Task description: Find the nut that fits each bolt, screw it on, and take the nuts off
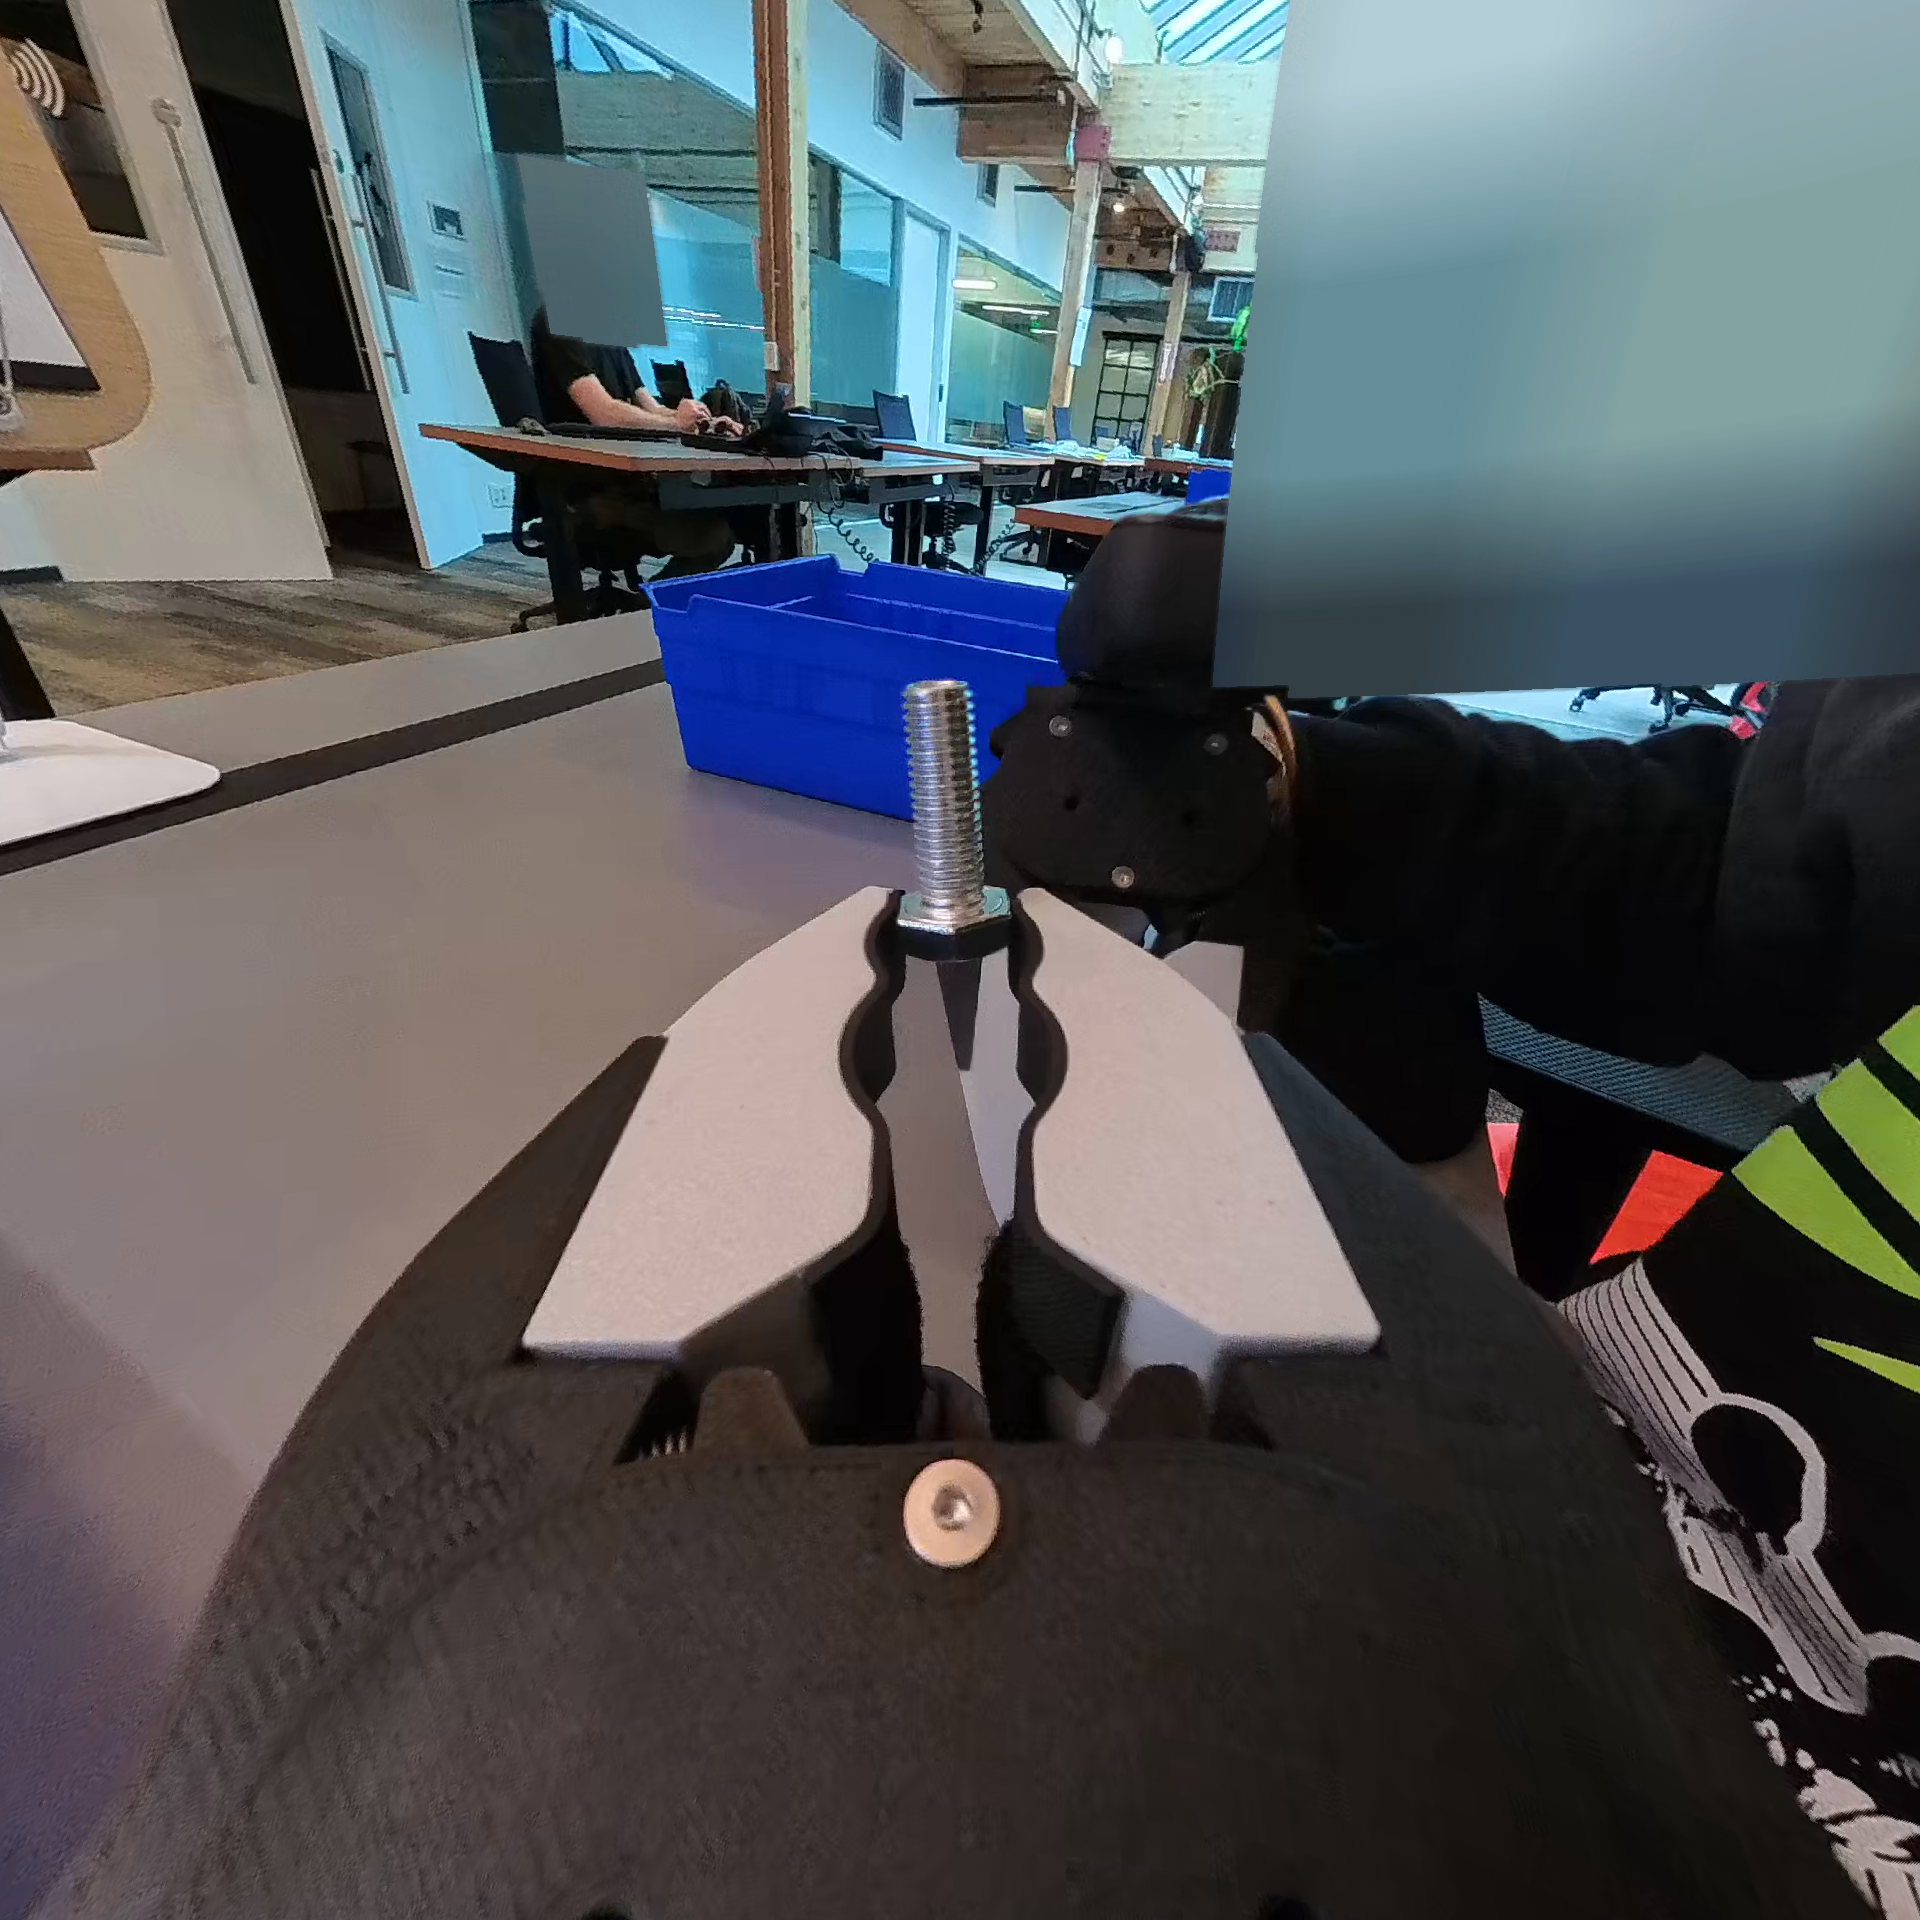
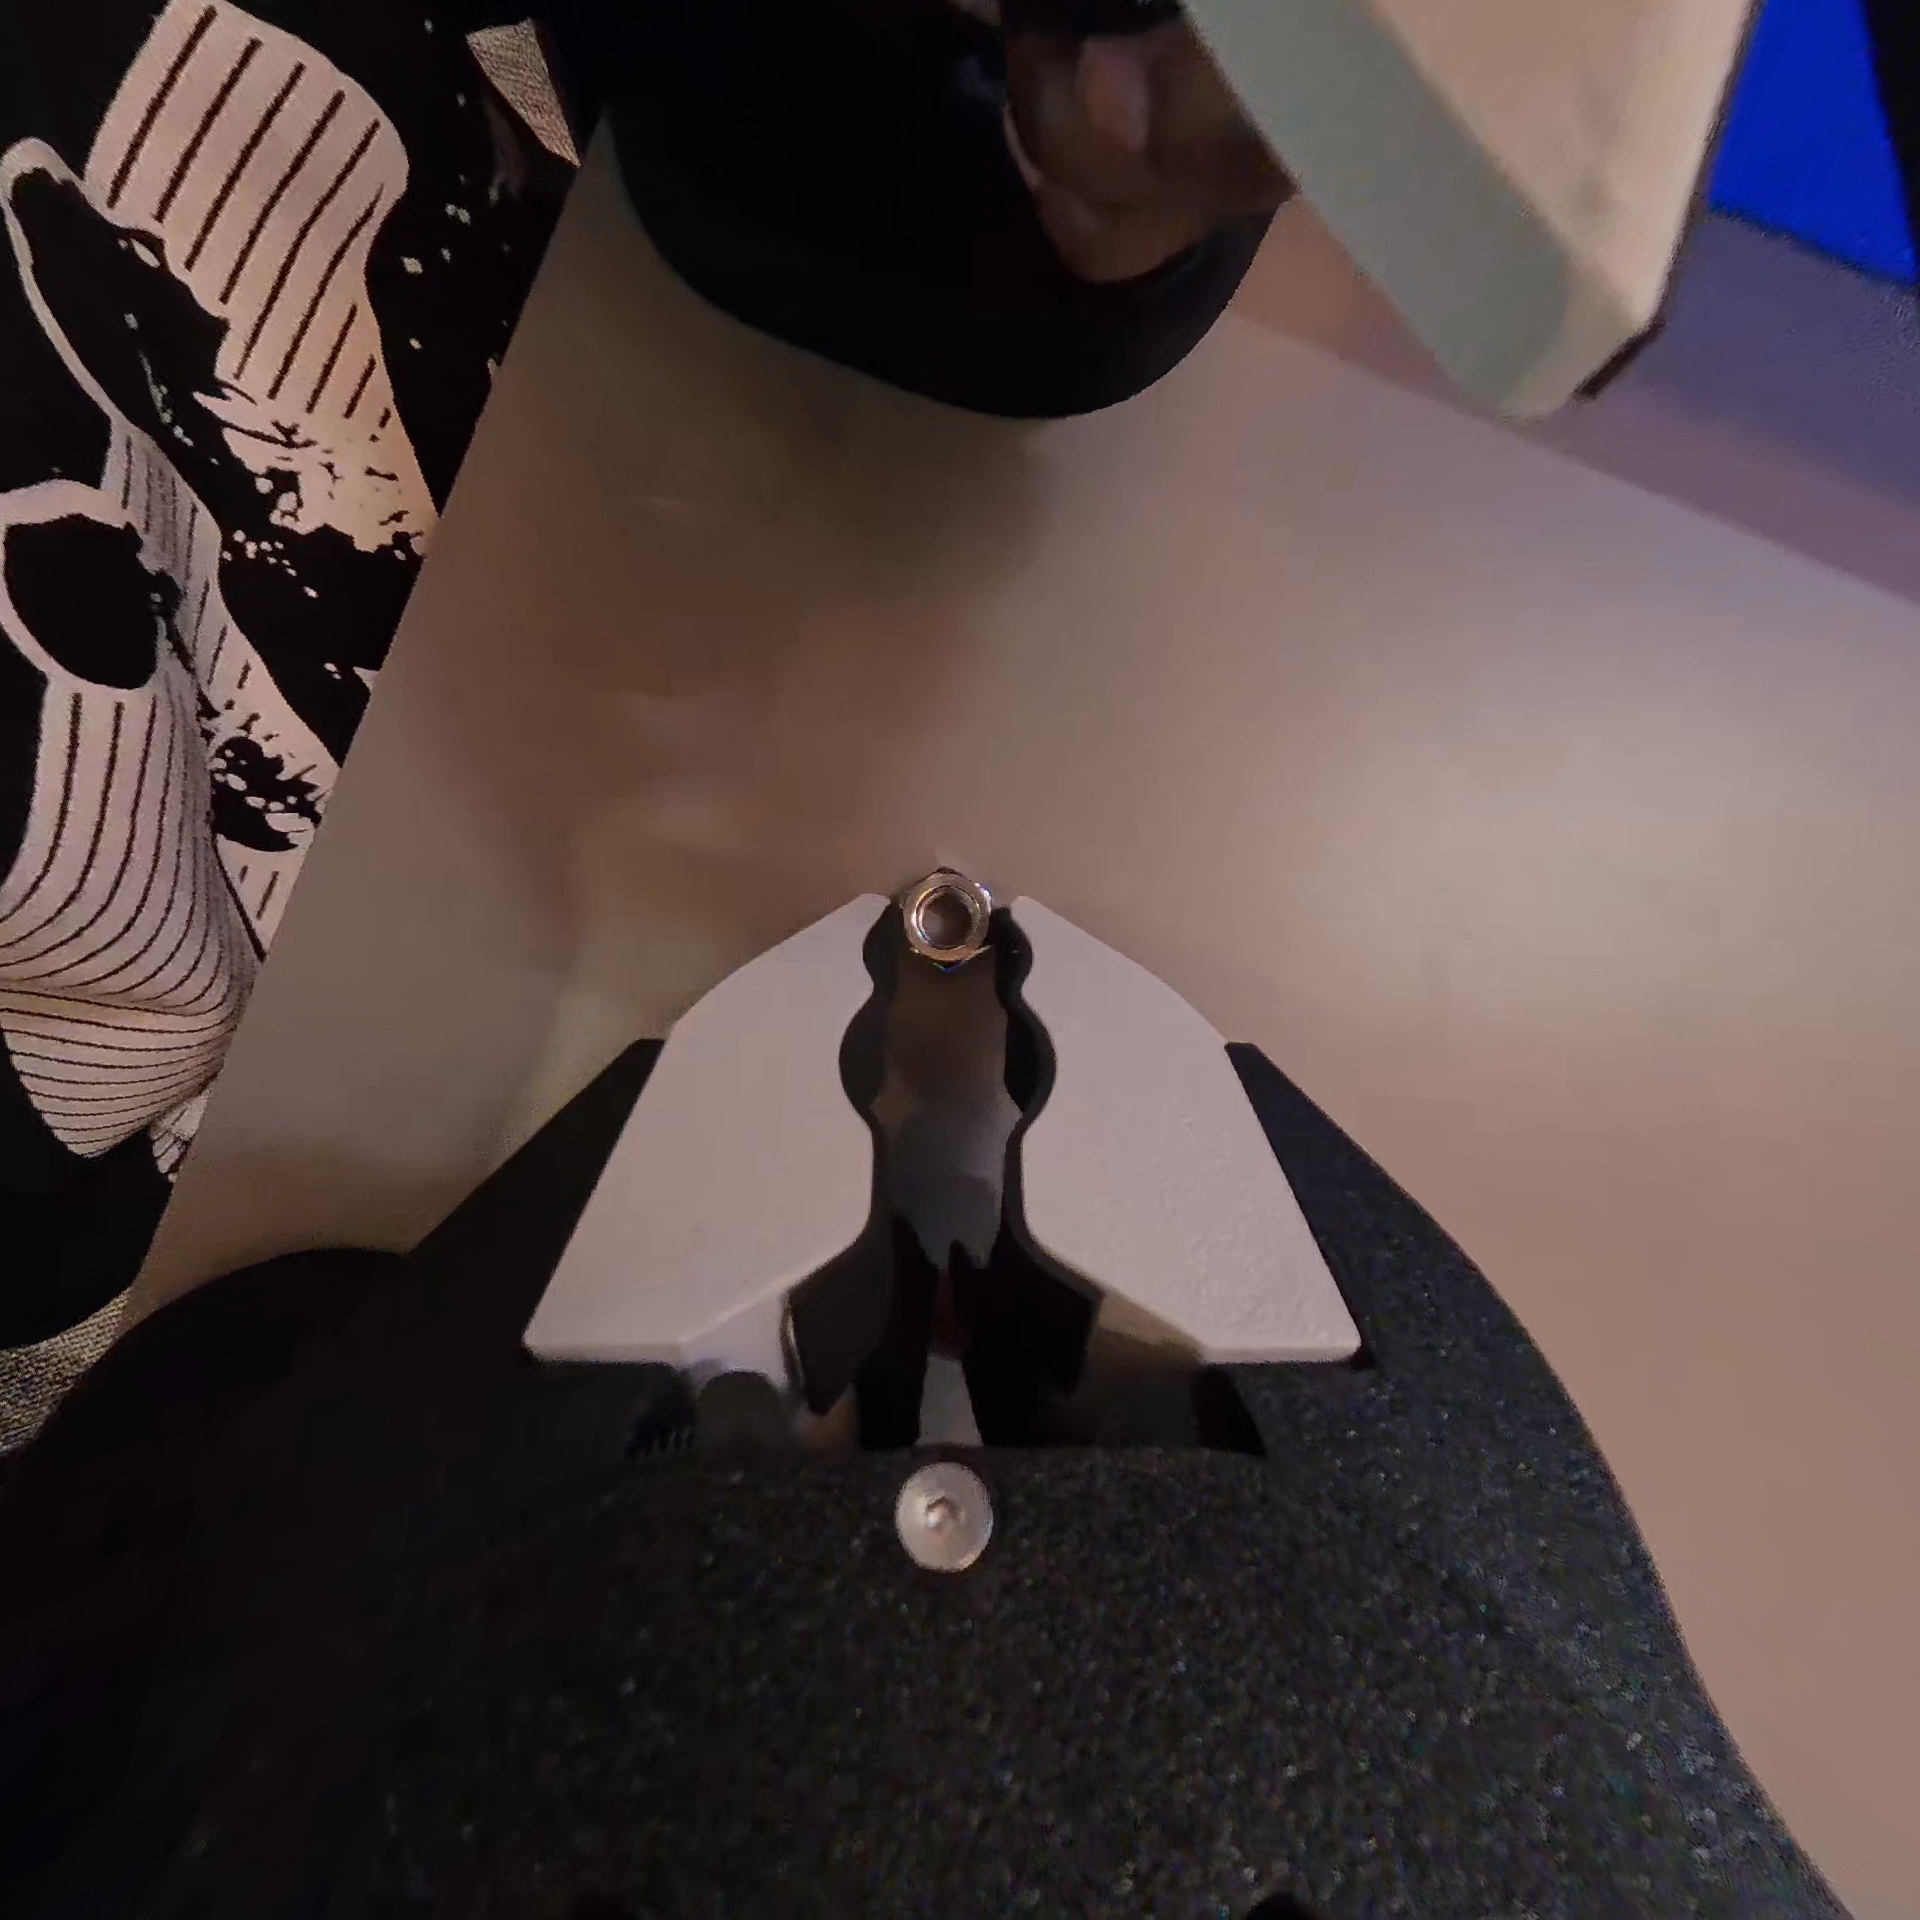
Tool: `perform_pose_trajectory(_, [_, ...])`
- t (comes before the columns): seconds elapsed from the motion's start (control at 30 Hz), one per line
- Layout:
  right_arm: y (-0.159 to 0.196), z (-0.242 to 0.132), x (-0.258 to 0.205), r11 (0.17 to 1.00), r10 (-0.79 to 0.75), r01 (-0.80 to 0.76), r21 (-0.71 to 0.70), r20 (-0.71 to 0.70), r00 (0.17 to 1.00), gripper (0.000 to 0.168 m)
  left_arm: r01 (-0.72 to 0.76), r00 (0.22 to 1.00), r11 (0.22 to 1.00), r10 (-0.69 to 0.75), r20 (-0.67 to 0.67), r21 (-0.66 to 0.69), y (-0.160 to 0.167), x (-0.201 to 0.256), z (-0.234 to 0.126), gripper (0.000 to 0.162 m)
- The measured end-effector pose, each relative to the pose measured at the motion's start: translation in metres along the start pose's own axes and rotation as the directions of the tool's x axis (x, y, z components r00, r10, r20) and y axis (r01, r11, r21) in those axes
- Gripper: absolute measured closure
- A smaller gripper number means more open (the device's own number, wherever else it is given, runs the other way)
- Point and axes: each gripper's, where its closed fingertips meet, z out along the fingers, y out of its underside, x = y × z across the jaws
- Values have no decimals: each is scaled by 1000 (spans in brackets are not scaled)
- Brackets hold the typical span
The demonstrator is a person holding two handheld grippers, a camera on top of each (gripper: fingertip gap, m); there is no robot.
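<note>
Between the tips of the left hand-held gripper (image 1: 951, 914), a silver bolt (image 1: 940, 790) stood upright, its hex head pinched by the two pale fingers (image 1: 758, 1132) and its threaded shank rising toward twelve o'clock in the left wrist view. The thread was bare from head to tip; no nut sat on it. Beyond it, at about one o'clock, a blue bin (image 1: 821, 675) rested on the grey table (image 1: 364, 987), and the black body of the other tool (image 1: 1138, 800) hung just beside the bolt at roughly three o'clock, near it but not touching.

The right hand-held gripper (image 2: 943, 920) was closed on a small silver nut (image 2: 943, 923), held at the very tips with its bore facing the camera, so the hole's axis ran roughly along the line of sight in the right wrist view. That view looked down on plain table (image 2: 1247, 831); the bolt did not show in it, and a dark blurred shape at twelve o'clock was probably the person's hand or sleeve, though the frame was too soft to be sure.

The coming move turned on axes, as I judged it: the bolt's long axis was vertical, so the nut's bore needed to be brought above the shank's free end and lined up with it before any turning. The right tool was the nearer and only candidate. Whether this nut matched the thread could not be told from either view.
</note>
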Motion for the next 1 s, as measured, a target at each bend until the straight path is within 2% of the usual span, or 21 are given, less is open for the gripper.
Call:
perform_pose_trajectory(0.1, [-6,-13,-2,999,14,-14,38,-20,1000,150,-7,999,1000,7,-33,-2,0,5,0,143])
perform_pose_trajectory(0.23, [-29,-60,-8,990,18,-10,139,-57,998,150,-57,991,998,54,-120,-22,4,20,1,143])
perform_pose_trajectory(0.37, [-71,-121,-18,963,-51,76,259,-100,994,150,-139,966,989,126,-226,-43,10,41,2,143])
perform_pose_trajectory(0.43, [-93,-138,-24,943,-127,154,296,-111,986,150,-167,950,984,145,-278,-57,14,51,3,143])
perform_pose_trajectory(0.63, [-109,-120,-31,951,-268,264,163,5,963,150,-218,902,974,176,-394,-62,20,73,0,143])
perform_pose_trajectory(0.77, [-109,-110,-31,950,-296,287,126,65,953,150,-221,893,974,182,-411,-48,19,76,-1,143])
perform_pose_trajectory(1.0, [-104,-104,-29,949,-306,296,108,91,948,150,-212,896,976,176,-407,-43,18,76,-1,143])
